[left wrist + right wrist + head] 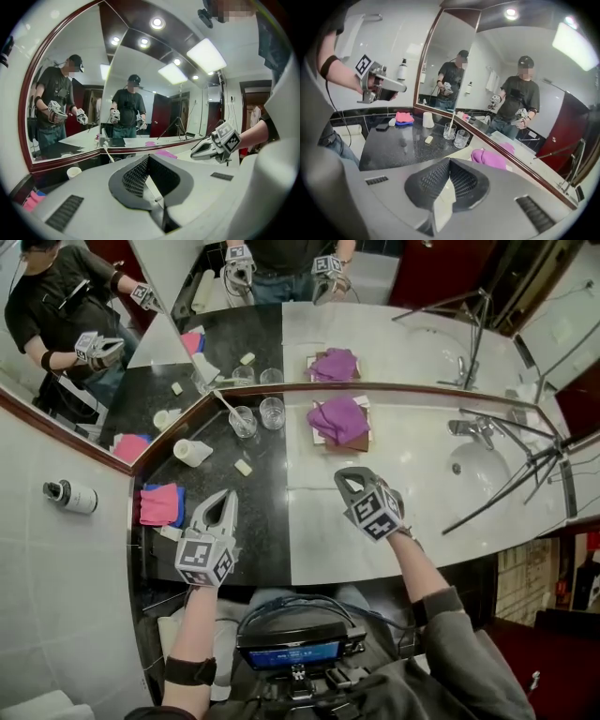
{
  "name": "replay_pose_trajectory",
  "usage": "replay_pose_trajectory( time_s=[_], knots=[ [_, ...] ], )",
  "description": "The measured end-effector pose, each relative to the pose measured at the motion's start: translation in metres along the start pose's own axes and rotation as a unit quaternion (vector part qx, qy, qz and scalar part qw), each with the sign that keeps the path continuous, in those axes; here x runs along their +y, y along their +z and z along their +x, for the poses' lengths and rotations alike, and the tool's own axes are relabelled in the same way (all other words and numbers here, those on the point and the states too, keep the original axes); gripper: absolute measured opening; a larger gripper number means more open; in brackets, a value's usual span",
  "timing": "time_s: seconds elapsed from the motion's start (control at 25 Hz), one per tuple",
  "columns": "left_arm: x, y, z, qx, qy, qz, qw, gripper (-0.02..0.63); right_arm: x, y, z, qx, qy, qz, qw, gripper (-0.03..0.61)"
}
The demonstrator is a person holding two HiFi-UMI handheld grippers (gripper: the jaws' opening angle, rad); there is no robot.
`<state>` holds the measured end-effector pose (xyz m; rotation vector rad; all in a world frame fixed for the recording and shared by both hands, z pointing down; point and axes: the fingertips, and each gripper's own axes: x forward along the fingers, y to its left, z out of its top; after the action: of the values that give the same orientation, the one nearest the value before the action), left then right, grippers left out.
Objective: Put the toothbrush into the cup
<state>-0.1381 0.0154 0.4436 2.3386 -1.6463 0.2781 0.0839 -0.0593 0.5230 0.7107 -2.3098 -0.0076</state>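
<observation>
A white toothbrush [228, 405] stands slanted in the left of two clear glass cups [243, 422] at the back of the black counter, beside the mirror. The second glass [272, 412] is empty. My left gripper [227, 495] hovers over the black counter near its front edge, shut with nothing in it. My right gripper [346, 476] is held above the white counter, well short of the glasses, also shut and empty. In the right gripper view the toothbrush [450, 121] and its cup [449, 132] lie far beyond the closed jaws.
A purple cloth [338, 419] lies on a small tray right of the glasses. A white paper cup [192, 452] lies on its side at the left, near a small soap [243, 467] and pink and blue cloths [160, 504]. The sink [480, 471], tap [472, 430] and a tripod [514, 472] are at the right.
</observation>
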Motion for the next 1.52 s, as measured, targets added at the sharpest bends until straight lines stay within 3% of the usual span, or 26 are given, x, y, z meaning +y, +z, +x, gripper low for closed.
replay_pose_trajectory(
  time_s=[0.16, 0.4, 0.8, 0.96, 1.12, 1.52],
  knots=[
    [0.000, -0.003, -0.001, 0.000, 0.000, -0.003, 1.0000, 0.002, -0.021, 0.004, -0.039, -0.055, -0.031, 0.093, 0.994, 0.018],
    [0.001, -0.010, -0.002, 0.006, 0.002, -0.009, 0.9999, 0.002, -0.045, -0.010, -0.087, -0.121, -0.071, 0.189, 0.972, 0.017],
    [-0.004, -0.009, 0.004, 0.006, -0.007, -0.009, 0.9999, 0.002, -0.069, -0.059, -0.126, -0.155, -0.122, 0.274, 0.941, 0.018],
    [-0.003, -0.007, 0.008, -0.001, -0.004, -0.020, 0.9998, 0.002, -0.073, -0.067, -0.124, -0.150, -0.128, 0.274, 0.941, 0.017],
    [-0.003, -0.008, 0.014, 0.001, -0.001, -0.018, 0.9998, 0.002, -0.075, -0.066, -0.114, -0.142, -0.118, 0.257, 0.949, 0.017],
    [0.008, -0.006, 0.023, 0.011, 0.018, -0.008, 0.9997, 0.002, -0.086, -0.017, -0.058, -0.119, -0.081, 0.188, 0.971, 0.021]
  ],
)
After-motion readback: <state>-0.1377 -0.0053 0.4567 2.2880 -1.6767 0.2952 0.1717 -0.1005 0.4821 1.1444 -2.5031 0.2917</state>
